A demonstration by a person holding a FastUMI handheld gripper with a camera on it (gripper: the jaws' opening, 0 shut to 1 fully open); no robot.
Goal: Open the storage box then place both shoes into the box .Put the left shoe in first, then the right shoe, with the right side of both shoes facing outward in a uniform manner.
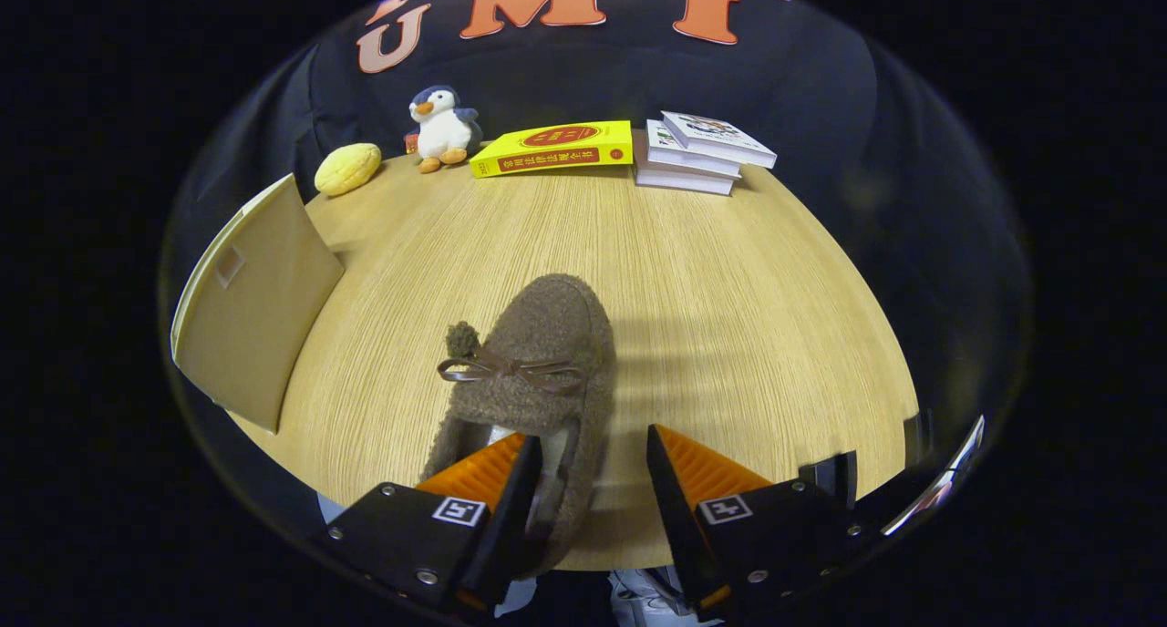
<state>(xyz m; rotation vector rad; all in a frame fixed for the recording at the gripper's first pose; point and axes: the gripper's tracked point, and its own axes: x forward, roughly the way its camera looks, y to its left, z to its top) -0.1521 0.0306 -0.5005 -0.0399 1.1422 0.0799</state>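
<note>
We saw the tool (593, 467) held low over a round desk (729, 290) of pale, fine-grained wood, its two orange ribbed fingers (707, 472) standing apart and pressing on nothing. The left finger sat over the heel opening of a brown shoe (547, 344), a fuzzy, bouclé-textured slipper with a thin leather-like bow across the vamp and a small pompom beside it; the right finger hung over bare wood just beside the shoe's edge. The shoe lay flat on its sole, toe pointing away from the tool, its pale lining showing inside the opening next to the left finger.

Off to the left of the shoe stood the storage box (251, 317), a beige, flat-sided container with a small square patch on its near face; we could not tell whether it was open, nor what it held.

Along the desk's far edge we found a soft yellow, bun-shaped cushion (347, 169), a plush penguin (442, 128) with a white belly and orange feet, a thick yellow book (552, 149) lying flat, and a stack of white books (697, 156), the top one skewed across those beneath
</note>
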